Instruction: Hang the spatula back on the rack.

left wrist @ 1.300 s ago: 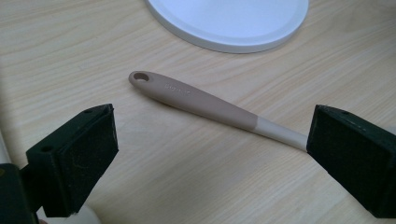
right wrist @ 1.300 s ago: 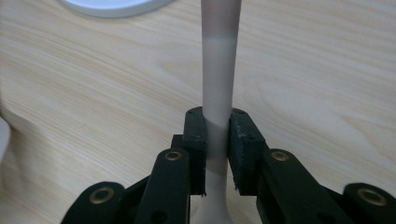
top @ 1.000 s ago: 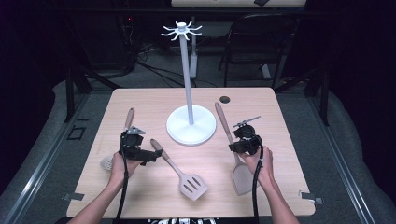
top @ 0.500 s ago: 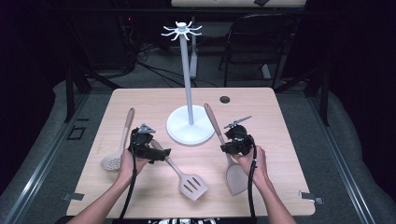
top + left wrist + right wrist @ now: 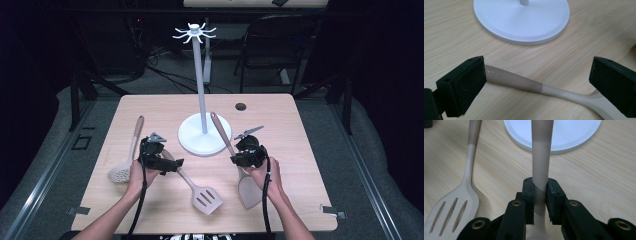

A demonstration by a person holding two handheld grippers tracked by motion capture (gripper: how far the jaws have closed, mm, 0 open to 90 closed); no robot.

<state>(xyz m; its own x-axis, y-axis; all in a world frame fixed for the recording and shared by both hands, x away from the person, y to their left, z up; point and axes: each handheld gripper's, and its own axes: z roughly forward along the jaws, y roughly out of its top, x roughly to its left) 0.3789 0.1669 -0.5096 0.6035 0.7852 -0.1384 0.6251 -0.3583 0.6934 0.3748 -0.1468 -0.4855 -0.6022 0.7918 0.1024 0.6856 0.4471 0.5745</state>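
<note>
My right gripper (image 5: 239, 157) (image 5: 540, 195) is shut on the handle of a solid beige spatula (image 5: 248, 191) (image 5: 541, 162). That handle points up and left, over the rim of the white stand's base (image 5: 202, 136) (image 5: 564, 137). My left gripper (image 5: 170, 162) (image 5: 536, 82) is open wide. It straddles the handle of a slotted spatula (image 5: 206, 199) (image 5: 516, 81) that lies flat on the table, and its pads do not touch the handle. The stand's pole (image 5: 199, 80) rises to a ring of hooks (image 5: 195, 33).
A perforated skimmer (image 5: 120, 174) lies at the left of the wooden table (image 5: 300, 165), its handle pointing away. A small dark hole (image 5: 240, 106) sits near the far edge. Chairs and cables stand beyond the table in the dark.
My right gripper has moved left towards the stand with the solid spatula, swinging its handle over the base. My left gripper has shifted right, from beside the skimmer to over the slotted spatula's handle.
</note>
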